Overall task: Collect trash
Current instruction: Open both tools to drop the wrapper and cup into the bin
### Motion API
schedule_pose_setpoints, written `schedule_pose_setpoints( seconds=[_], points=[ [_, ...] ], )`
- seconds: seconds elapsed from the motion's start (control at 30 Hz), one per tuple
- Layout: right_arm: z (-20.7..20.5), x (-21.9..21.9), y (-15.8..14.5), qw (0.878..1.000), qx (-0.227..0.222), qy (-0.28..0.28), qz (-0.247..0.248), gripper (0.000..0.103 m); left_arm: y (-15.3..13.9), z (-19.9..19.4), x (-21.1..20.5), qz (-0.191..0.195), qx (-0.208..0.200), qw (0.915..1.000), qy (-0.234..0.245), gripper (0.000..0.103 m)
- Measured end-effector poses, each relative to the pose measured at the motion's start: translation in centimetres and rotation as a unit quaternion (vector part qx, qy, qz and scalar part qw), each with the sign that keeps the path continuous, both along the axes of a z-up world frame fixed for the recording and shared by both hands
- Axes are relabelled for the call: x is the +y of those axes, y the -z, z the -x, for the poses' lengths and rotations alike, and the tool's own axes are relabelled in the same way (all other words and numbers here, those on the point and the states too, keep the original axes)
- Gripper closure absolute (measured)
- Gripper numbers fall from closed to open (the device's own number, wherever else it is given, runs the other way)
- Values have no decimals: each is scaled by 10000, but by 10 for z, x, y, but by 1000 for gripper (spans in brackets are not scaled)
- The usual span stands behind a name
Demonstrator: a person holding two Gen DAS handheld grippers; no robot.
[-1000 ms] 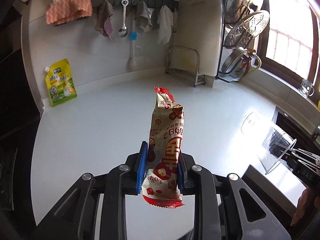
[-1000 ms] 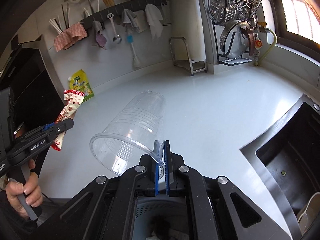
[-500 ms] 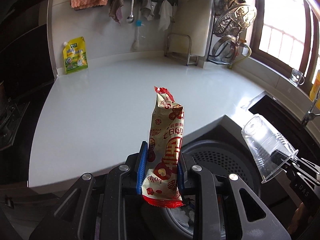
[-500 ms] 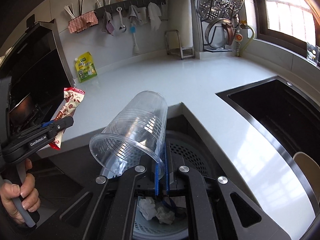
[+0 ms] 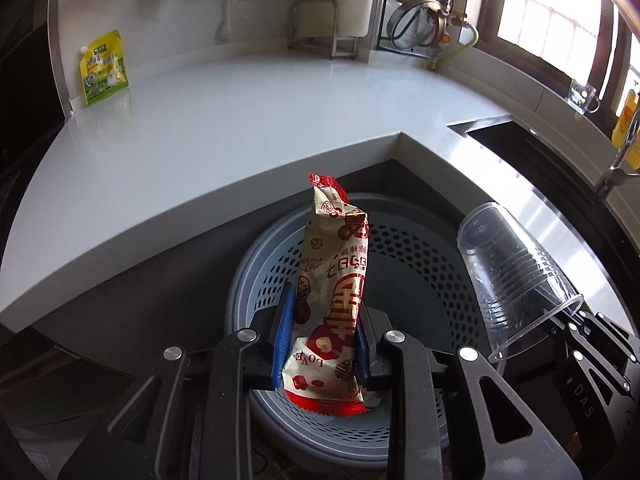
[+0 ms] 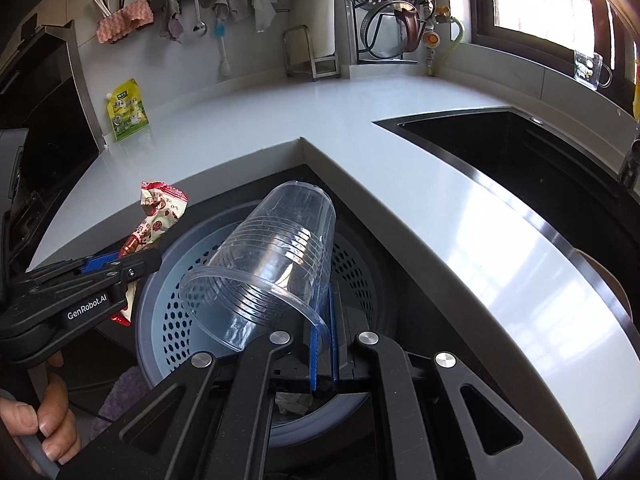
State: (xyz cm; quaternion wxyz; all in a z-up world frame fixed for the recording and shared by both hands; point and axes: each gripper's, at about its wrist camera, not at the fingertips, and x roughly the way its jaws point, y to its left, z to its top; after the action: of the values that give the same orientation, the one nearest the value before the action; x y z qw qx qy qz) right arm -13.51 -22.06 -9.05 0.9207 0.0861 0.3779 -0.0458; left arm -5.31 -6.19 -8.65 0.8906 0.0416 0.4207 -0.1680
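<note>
My left gripper [image 5: 322, 336] pointed steeply downward, its blue pads [image 5: 285, 332] pressed on a snack wrapper [image 5: 334, 292]. My right gripper [image 6: 324, 344] tilted down likewise, jaws pinched on a clear plastic cup's [image 6: 272, 264] rim. My left hand [image 6: 52, 412] gripped its handle.

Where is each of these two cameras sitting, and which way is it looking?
Left wrist view: rides on the left gripper, looking down along its fingers at the snack wrapper it holds above the bin; the right gripper shows at the right edge.
Right wrist view: rides on the right gripper, looking down past the clear cup pinched by its rim; a hand holds the left gripper.
Shared: bin, counter, wrapper, cup, yellow pouch.
</note>
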Motion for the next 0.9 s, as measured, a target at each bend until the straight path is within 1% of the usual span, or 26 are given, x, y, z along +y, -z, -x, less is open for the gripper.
schedule_pose_setpoints(
  seconds=[0.1,0.23,0.4,0.6,0.63,0.67,0.7,0.73,0.77,0.8,0.83,0.87,0.9],
  points=[
    [-4,-1,7,9998,59,98,148,98,10,-1,-6,-157,59,9999,-40,76],
    [-12,-2,17,9995,206,193,117,98,19,-4,-7,-289,111,9994,-124,76],
    [-19,4,28,9990,373,190,166,98,27,-5,-5,-377,164,9990,-170,75],
    [-21,10,29,9988,394,168,245,98,30,-7,-3,-373,225,9988,-209,75],
    [-22,10,29,9987,400,173,261,95,31,-7,-2,-386,227,9988,-217,75],
    [-22,9,28,9987,400,180,269,91,31,-7,-2,-411,223,9986,-239,72],
    [-22,9,27,9986,387,202,282,71,31,-8,-2,-430,224,9985,-259,70],
    [-20,8,25,9987,334,244,299,47,31,-8,-1,-438,226,9984,-281,64],
    [-17,7,23,9988,215,298,322,44,31,-8,-1,-443,226,9983,-304,51],
    [-14,7,20,9987,116,339,351,44,31,-8,1,-447,205,9982,-346,42],
    [-14,7,19,9987,111,333,374,44,29,-7,2,-441,147,9981,-401,28],
    [-15,6,19,9987,125,317,383,44,28,-6,3,-415,77,9981,-442,26],
    [-15,6,19,9986,132,324,385,44,26,-6,4,-398,48,9982,-446,26]
  ],
)
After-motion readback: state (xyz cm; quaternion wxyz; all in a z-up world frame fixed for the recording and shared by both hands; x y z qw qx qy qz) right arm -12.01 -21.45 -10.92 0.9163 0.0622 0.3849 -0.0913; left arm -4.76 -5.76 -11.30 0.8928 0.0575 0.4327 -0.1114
